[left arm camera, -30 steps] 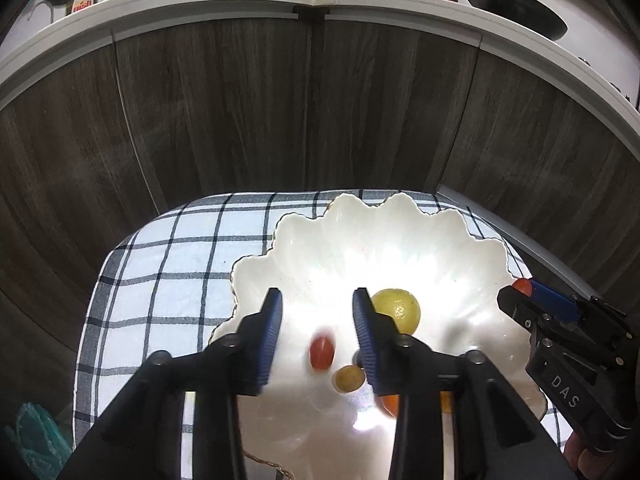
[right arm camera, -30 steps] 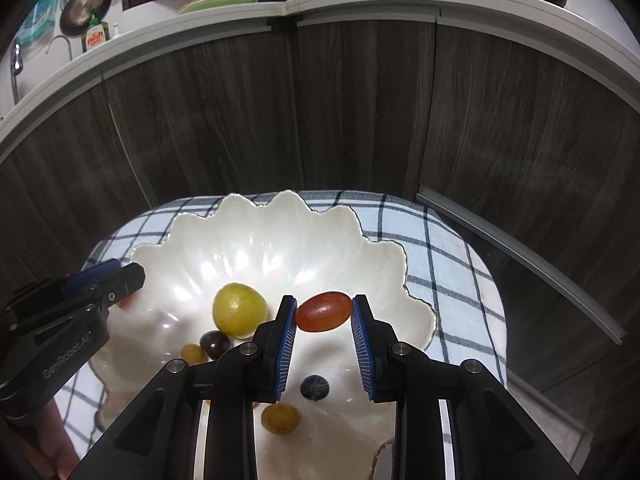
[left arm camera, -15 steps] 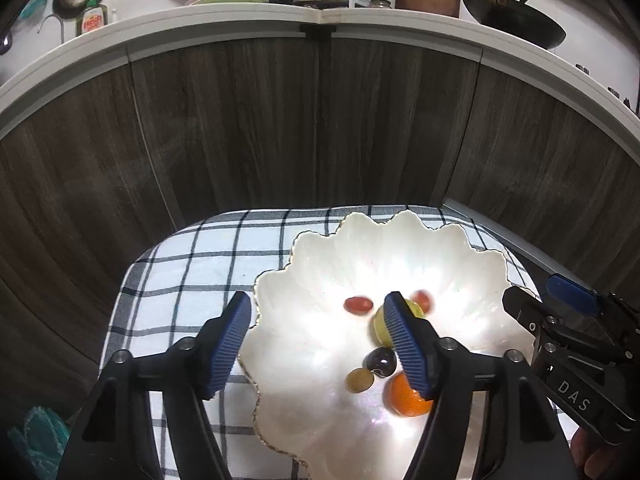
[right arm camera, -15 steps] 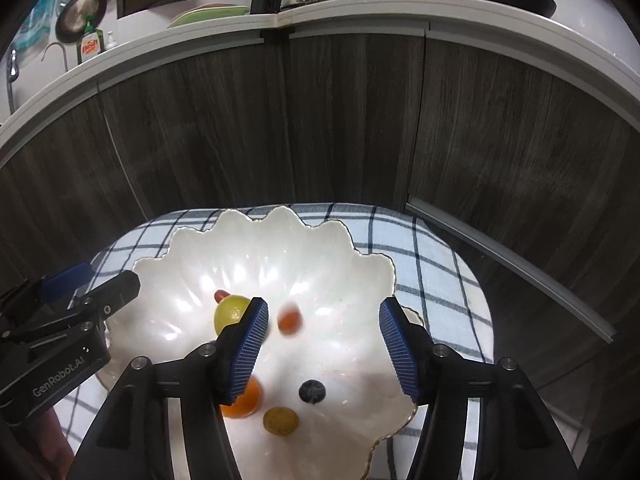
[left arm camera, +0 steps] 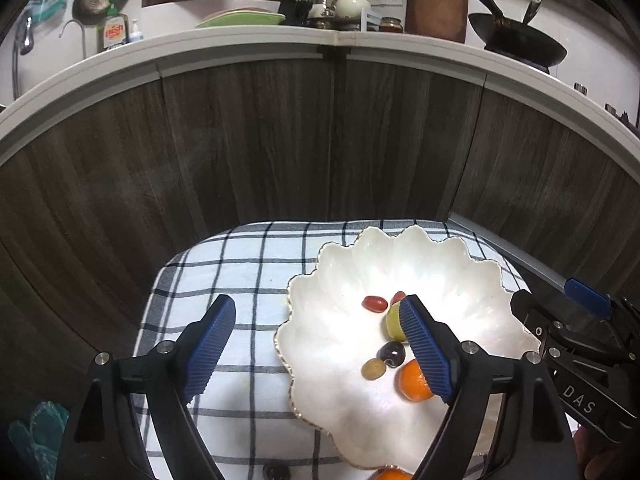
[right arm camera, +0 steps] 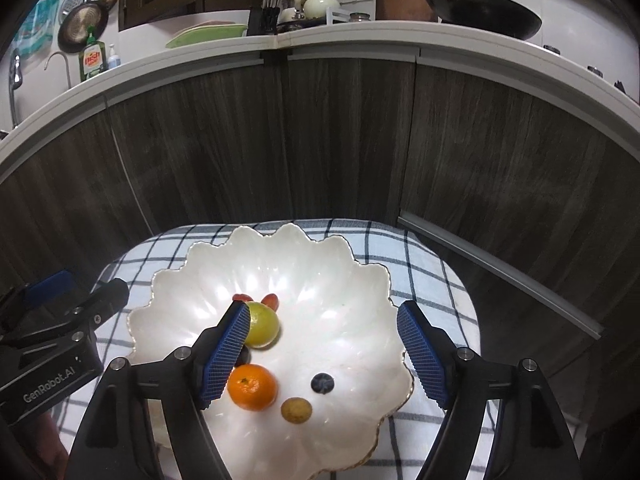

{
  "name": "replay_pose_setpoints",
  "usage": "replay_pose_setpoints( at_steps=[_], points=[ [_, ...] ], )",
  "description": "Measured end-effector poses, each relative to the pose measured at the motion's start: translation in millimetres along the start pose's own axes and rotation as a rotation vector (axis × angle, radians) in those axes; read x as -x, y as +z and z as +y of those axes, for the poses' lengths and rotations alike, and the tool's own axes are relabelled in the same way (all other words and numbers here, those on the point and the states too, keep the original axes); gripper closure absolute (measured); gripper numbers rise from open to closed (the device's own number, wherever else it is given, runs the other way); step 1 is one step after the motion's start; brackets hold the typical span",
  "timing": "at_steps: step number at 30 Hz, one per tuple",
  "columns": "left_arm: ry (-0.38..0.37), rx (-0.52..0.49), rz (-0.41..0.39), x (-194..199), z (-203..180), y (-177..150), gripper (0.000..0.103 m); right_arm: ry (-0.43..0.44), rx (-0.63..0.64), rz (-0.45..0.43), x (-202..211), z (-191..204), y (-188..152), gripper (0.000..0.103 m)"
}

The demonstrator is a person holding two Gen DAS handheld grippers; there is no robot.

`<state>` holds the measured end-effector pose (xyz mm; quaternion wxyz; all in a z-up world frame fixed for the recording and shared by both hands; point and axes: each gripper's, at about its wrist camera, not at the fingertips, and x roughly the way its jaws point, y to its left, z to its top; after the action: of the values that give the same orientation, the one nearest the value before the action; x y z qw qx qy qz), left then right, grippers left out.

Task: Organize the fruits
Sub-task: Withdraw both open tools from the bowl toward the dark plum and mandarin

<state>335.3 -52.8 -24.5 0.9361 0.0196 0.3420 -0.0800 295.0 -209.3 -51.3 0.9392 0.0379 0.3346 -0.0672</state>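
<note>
While both tools (left arm camera: 318, 346) (right arm camera: 322, 354) have just been opening — wide, empty — the fruits (right arm camera: 252, 387) lie below in the bowl (right arm camera: 360, 292).

Bright glare pools on the white scalloped bowl (right arm camera: 208, 292), while the wood cabinet fronts (right arm camera: 320, 140) behind it stay dim. The countertop (left arm camera: 240, 46) above the bowl bows under fisheye distortion, and the corners go black.

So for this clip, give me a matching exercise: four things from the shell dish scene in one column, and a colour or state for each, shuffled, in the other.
Things:
1. mandarin
2. blueberry
3. right gripper
4. cloth

Descriptions:
A. checked white with dark lines
B. open, nothing between its pads
C. orange, lying in the shell dish
D. dark blue, alone near the dish's middle

Pairs: 1-C, 2-D, 3-B, 4-A
</note>
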Motion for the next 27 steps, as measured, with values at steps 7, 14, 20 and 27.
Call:
replay_pose_setpoints(
  at_steps=[7,14,20,27],
  points=[
    [0.013,0.006,-0.015,19,10,-2,0.017,-0.003,-0.001,-0.027,21,9,-1,0.026],
    [0.016,0.006,-0.019,32,19,-8,0.017,-0.007,-0.012,-0.037,34,16,-6,0.026],
    [0.017,-0.001,-0.024,41,26,-15,0.017,-0.006,-0.008,-0.042,44,23,-13,0.026],
    [0.021,-0.007,-0.030,49,32,-25,0.017,-0.001,-0.010,-0.042,52,31,-23,0.026]
  ],
)
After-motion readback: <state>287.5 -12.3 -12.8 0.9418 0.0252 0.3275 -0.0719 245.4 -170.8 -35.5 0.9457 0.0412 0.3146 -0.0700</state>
